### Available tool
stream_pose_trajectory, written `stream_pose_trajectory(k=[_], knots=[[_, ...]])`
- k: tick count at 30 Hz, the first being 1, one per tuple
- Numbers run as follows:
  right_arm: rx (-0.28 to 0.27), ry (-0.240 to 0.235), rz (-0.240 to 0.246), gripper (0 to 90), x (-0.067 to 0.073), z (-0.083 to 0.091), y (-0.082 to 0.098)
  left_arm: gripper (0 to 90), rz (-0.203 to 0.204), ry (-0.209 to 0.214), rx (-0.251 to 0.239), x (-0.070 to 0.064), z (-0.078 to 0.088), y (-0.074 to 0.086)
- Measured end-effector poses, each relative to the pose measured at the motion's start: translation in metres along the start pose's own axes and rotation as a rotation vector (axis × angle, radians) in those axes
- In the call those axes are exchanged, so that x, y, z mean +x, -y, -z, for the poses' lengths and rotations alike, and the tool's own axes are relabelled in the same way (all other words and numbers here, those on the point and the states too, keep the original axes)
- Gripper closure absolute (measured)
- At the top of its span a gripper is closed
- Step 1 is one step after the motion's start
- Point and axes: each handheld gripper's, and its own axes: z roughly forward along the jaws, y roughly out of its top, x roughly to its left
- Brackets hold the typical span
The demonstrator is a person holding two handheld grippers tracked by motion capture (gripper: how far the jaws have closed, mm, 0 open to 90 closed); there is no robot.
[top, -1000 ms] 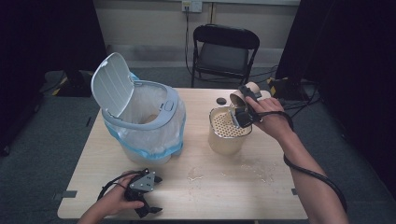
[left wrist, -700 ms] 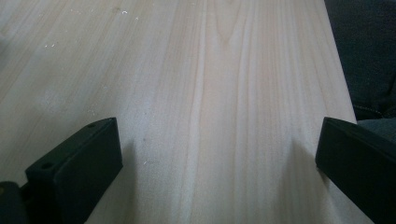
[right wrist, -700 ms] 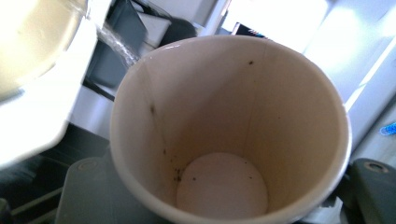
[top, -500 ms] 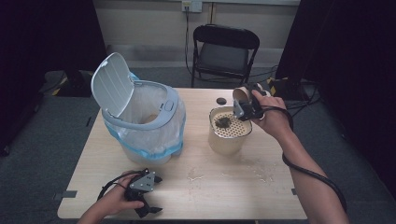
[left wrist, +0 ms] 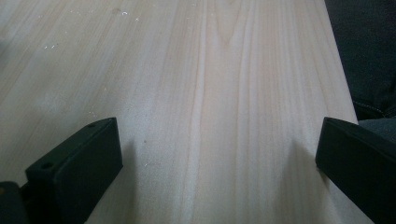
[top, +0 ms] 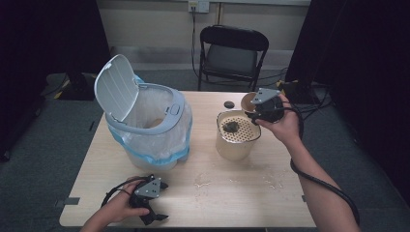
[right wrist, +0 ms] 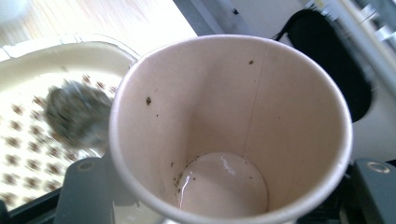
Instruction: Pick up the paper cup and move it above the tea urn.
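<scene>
Paper cup: one, round, thin smooth off-white paper wall, tapered to a small glossy wet bottom; dark specks cling to the inside; it is tipped on its side above the 1 o'clock edge of the strainer pot, mouth toward the bin
Right hand-held gripper: black jaws clamped on the cup's wall, one at each side of it in the right gripper view; a grey three-cornered plate sits on top, a black cable trails along the forearm
Strainer pot: one, cream, cylindrical, smooth-walled; its top is a flat insert pierced with rows of small round holes; it stands right of the counter's middle
Wet clump: one, dark, lumpy and grainy, lying on the pierced insert at about 9 o'clock of its centre
Small dark disc: one, round and flat, on the counter at 12 o'clock of the pot
Bin: one, at 9 o'clock of the pot, rounded pale grey-blue plastic rim, ribbed white oval lid standing open at the rear left, lined with a crinkled translucent bag
Counter: one, rectangular, pale wood with straight grain, scattered with fine white crumbs near the middle front
Left hand-held gripper: resting at 7 o'clock of the counter, its two blocky matt black jaws wide apart with bare wood between them
Folding chair: one, black, padded seat, behind the counter at 12 o'clock
</scene>
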Motion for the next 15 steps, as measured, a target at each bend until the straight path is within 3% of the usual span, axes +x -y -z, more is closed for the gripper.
stream_pose_trajectory(k=[1,2,3,7,15], knots=[[-0.013,-0.017,-0.044,30.1,-0.0008,0.0001,0.0006,0.0,-0.001,0.000,0.000,0.0001,0.0000,0.0000],[-0.013,-0.017,-0.044,30.1,-0.0008,0.0001,0.0006,0.0,-0.001,0.000,0.000,0.0001,0.0000,0.0000],[-0.031,-0.037,-0.098,30.1,-0.0028,0.0000,0.0014,0.0,0.000,0.001,-0.001,0.0001,0.0000,0.0000],[-0.053,-0.081,-0.200,30.0,-0.0065,-0.0008,0.0023,0.0,0.001,0.002,0.003,0.0000,0.0002,-0.0003],[-0.073,-0.132,-0.252,30.0,-0.0058,-0.0017,-0.0037,0.0,0.003,0.002,0.005,-0.0001,0.0003,-0.0004]])
